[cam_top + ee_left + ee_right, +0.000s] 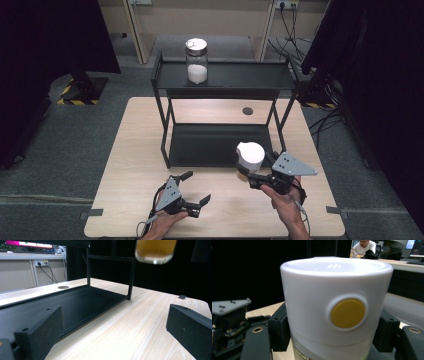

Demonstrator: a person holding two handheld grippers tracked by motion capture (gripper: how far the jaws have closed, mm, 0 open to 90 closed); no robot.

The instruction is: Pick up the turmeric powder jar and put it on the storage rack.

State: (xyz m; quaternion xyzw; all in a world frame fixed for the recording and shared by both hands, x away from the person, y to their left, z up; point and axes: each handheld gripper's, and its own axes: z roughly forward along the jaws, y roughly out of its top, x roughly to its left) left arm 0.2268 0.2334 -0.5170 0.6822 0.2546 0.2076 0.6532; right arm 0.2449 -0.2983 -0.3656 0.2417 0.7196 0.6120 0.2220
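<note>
Right hand-held gripper (248, 176) grips white-lidded jar (250, 156) upright, lid up

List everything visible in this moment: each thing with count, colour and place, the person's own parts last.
white-lidded jar: one, white lid with a yellow button, amber contents, held above the table's right front.
glass jar: one, clear, metal lid, white contents, on the rack's top shelf.
rack: one, black, two shelves, at the table's middle and back.
table: one, light wood.
left gripper: one, black, open, low at the front left.
right gripper: one, black, shut on the white-lidded jar.
</note>
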